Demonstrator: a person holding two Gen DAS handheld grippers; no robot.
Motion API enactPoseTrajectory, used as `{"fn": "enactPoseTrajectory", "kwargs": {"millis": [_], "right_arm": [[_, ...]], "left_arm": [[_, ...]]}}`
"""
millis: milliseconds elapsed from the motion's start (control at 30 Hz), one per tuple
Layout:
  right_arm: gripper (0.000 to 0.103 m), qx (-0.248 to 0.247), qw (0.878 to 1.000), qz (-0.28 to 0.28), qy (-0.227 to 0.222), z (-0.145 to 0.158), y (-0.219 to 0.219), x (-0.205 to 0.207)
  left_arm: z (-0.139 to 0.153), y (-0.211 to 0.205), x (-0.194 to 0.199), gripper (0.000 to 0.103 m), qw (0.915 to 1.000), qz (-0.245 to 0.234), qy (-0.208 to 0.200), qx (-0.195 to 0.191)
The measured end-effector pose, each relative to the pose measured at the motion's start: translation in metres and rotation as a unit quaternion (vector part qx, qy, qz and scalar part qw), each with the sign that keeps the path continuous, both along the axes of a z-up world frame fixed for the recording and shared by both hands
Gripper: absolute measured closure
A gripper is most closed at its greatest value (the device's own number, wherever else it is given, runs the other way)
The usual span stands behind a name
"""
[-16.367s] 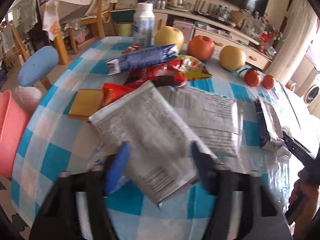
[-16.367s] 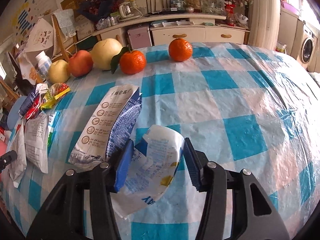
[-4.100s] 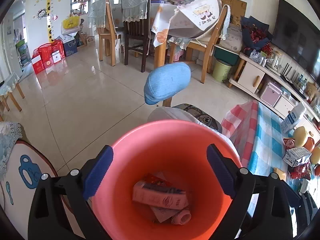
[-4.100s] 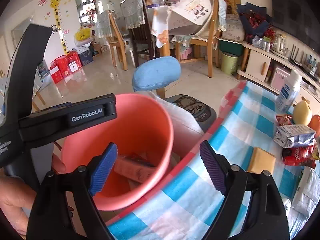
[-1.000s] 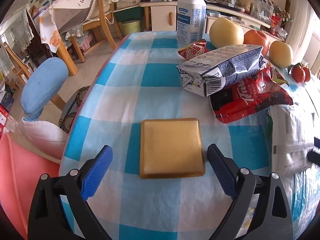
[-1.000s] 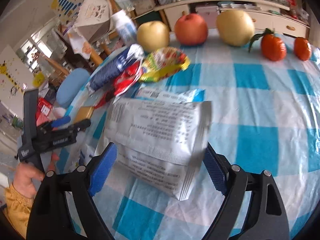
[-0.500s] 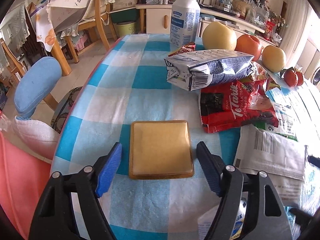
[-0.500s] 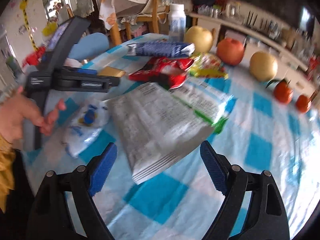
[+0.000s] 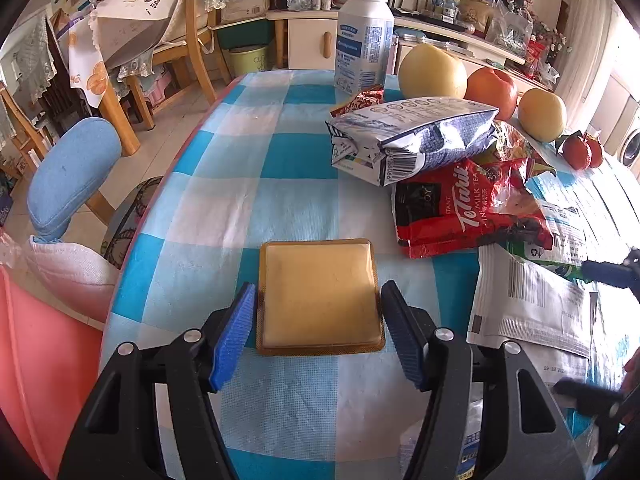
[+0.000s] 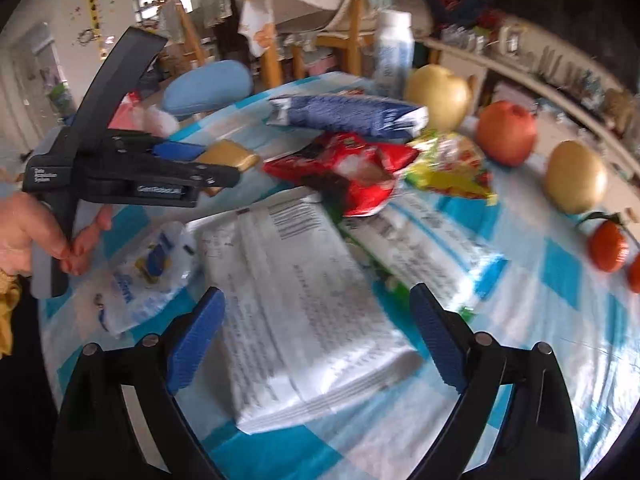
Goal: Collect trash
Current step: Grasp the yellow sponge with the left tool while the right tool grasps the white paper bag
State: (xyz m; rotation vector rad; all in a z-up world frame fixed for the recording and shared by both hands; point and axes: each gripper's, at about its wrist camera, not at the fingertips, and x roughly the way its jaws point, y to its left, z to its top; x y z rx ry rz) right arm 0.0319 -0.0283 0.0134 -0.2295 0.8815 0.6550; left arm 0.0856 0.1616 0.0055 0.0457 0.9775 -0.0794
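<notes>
A flat yellow square packet (image 9: 320, 292) lies on the blue-checked tablecloth (image 9: 256, 184). My left gripper (image 9: 320, 286) straddles it. Its jaws are closing, and the blue pads (image 9: 236, 328) stand just off the packet's side edges. In the right wrist view a hand holds that left gripper (image 10: 224, 168) at the yellow packet (image 10: 230, 156). My right gripper (image 10: 316, 292) hovers over a white printed pouch (image 10: 304, 300). Its jaws are opening wide, with the pouch below and between them, untouched.
A red milk-tea pouch (image 9: 464, 208), a blue-white bag (image 9: 412, 140), a white bottle (image 9: 364, 40) and fruit (image 9: 432, 72) crowd the far side. A small blue-white wrapper (image 10: 148, 276) lies near the table edge. A pink bin (image 9: 36, 344) and a blue chair (image 9: 68, 176) stand to the left.
The left jaws have narrowed from wide apart to just beside the yellow packet. The right gripper has rolled and shifted across the white pouch, and its jaws stand wider.
</notes>
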Motion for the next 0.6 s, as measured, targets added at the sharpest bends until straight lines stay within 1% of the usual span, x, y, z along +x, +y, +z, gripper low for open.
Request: {"fn": "enactPoseTrajectory", "kwargs": {"millis": [67, 133, 167, 233, 367, 467, 533, 600], "right_arm": [[0.006, -0.012, 1.0, 0.023, 0.006, -0.005, 0.01, -0.001], [0.004, -0.047, 0.998, 0.036, -0.007, -0.013, 0.021, -0.005], [0.004, -0.044, 0.998, 0.036, -0.014, -0.013, 0.021, -0.005], [0.004, -0.035, 0.999, 0.032, 0.0, -0.014, 0.019, 0.0], [0.004, -0.038, 0.999, 0.023, -0.001, -0.015, 0.023, 0.0], [0.008, -0.036, 0.999, 0.014, -0.003, -0.015, 0.024, -0.001], [0.016, -0.03, 1.0, 0.007, -0.001, -0.012, 0.021, -0.002], [0.018, -0.022, 1.0, -0.001, 0.004, -0.01, 0.021, -0.001]], "left_arm": [[0.0, 0.0, 0.0, 0.039, 1.0, 0.0, 0.0, 0.0], [0.0, 0.0, 0.0, 0.038, 1.0, 0.0, 0.0, 0.0], [0.0, 0.0, 0.0, 0.038, 1.0, -0.001, -0.001, 0.0], [0.0, 0.0, 0.0, 0.037, 1.0, 0.0, -0.001, 0.0], [0.001, 0.0, 0.0, 0.037, 1.0, 0.002, -0.004, -0.001], [0.001, 0.0, 0.0, 0.037, 1.0, 0.003, -0.006, -0.002], [0.001, 0.001, -0.001, 0.039, 1.0, 0.004, -0.008, -0.003], [0.0, 0.001, -0.001, 0.039, 0.9999, 0.006, -0.009, -0.003]]}}
